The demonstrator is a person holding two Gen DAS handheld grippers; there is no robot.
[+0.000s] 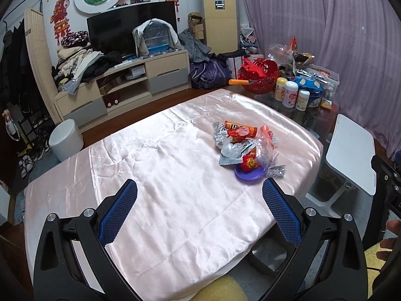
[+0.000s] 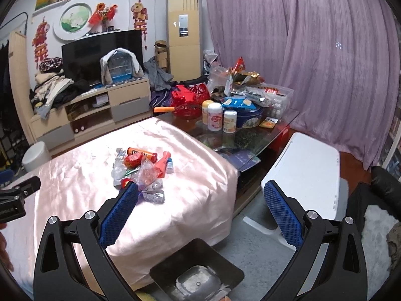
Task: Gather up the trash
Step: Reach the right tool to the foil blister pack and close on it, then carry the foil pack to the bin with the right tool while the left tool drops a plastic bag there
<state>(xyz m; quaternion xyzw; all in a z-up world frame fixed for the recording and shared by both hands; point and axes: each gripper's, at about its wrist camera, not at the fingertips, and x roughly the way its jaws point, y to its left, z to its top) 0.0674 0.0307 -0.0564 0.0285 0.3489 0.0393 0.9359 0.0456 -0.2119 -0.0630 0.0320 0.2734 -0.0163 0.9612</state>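
I see the trash pile (image 1: 246, 148) as a loose heap of crinkled silver foil, clear plastic, red wrappers and an orange tube (image 1: 240, 128), lying on the pink satin cloth (image 1: 150, 175) toward its far right part. In the left view a purple lid (image 1: 248, 174) sits under the near edge; in the right view my fingertip covers that spot. My left gripper (image 1: 199, 193) and right gripper (image 2: 200, 195) both hover spread wide, holding nothing. A dark bin (image 2: 198, 273) stands on the floor below the cloth's edge, partly cut off.

Trash pile (image 2: 142, 168) on pink cloth (image 2: 195, 190)
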